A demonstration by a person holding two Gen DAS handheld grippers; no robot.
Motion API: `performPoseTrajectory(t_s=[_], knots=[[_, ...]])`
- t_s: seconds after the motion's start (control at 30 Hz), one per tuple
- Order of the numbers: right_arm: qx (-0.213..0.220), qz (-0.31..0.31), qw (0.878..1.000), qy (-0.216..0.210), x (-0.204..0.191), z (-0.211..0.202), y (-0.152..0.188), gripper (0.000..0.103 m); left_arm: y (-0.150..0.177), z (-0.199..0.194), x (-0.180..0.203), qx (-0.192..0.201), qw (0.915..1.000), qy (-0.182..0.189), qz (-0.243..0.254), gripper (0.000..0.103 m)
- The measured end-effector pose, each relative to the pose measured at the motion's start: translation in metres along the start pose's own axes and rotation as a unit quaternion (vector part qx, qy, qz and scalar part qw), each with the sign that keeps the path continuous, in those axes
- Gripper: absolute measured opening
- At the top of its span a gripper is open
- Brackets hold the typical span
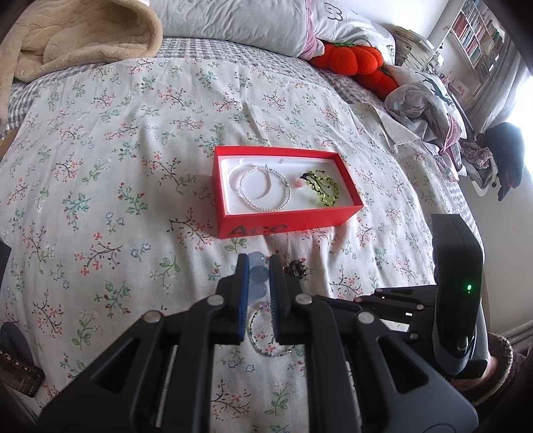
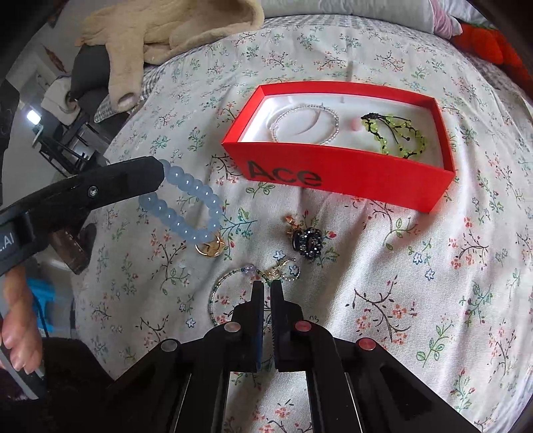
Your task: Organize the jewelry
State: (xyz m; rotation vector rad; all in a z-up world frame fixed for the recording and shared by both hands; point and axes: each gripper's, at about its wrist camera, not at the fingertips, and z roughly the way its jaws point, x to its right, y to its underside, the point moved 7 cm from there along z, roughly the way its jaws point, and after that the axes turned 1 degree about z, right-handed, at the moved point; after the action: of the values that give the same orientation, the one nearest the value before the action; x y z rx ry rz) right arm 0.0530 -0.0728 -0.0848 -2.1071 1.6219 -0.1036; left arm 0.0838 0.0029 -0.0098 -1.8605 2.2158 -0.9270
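Floral bedding (image 1: 100, 173) covers the bed in the left wrist view, with a beige blanket (image 1: 76, 33) bunched at the far left, pillows (image 1: 233, 23) behind and an orange plush toy (image 1: 356, 60) to the right. A red box (image 1: 286, 190) marked "Ace" sits mid-bed, holding a clear bead bracelet (image 1: 265, 193) and a green bead bracelet (image 1: 321, 190) on its white liner. The left gripper (image 1: 259, 266) is clamped on a pale blue bead bracelet (image 1: 259, 276), its beads showing between the fingers; a dark beaded ring (image 1: 294, 268) lies just right of the tips, and a thin beaded bracelet (image 1: 269, 333) lies beneath. The right gripper's body stands at the right edge. From the right wrist view, the same bedding (image 2: 433, 283) spreads under the box (image 2: 343, 173). The pale blue bracelet (image 2: 186, 206) hangs from the left gripper's (image 2: 150, 176) tip, a gold charm (image 2: 210, 248) at its low end. The right gripper (image 2: 266, 288) hovers over the thin bracelet (image 2: 233, 293), fingers nearly together with a slim gap and nothing visibly between them. The dark ring (image 2: 308, 241) lies just ahead.
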Motion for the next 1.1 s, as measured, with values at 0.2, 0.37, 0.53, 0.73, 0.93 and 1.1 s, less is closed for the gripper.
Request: performPoseTrajectory(t_s=[0.2, 0.37, 0.53, 0.73, 0.93, 1.1], knots=[[-0.001, -0.041, 0.999, 0.009, -0.020, 0.013, 0.012, 0.076, 0.001, 0.002, -0.001, -0.005, 1.0000, -0.004, 0.000, 0.013], [-0.017, -0.082, 0.996, 0.017, -0.042, 0.035, 0.023, 0.076, 0.001, 0.001, -0.002, -0.003, 1.0000, -0.003, -0.002, 0.013], [-0.010, -0.099, 0.994, 0.043, -0.046, 0.051, 0.022, 0.070, 0.001, 0.000, -0.004, -0.002, 1.0000, -0.001, -0.004, 0.013], [-0.008, -0.096, 0.994, 0.043, -0.039, 0.047, 0.017, 0.028, 0.002, -0.003, -0.008, -0.002, 1.0000, -0.001, -0.007, 0.013], [0.002, -0.085, 0.996, 0.037, -0.029, 0.037, 0.013, 0.012, 0.002, -0.004, -0.009, -0.001, 1.0000, -0.002, -0.008, 0.013], [0.002, -0.058, 0.998, 0.024, -0.016, 0.032, 0.010, 0.010, 0.002, -0.004, -0.009, 0.000, 1.0000, -0.003, -0.009, 0.013]])
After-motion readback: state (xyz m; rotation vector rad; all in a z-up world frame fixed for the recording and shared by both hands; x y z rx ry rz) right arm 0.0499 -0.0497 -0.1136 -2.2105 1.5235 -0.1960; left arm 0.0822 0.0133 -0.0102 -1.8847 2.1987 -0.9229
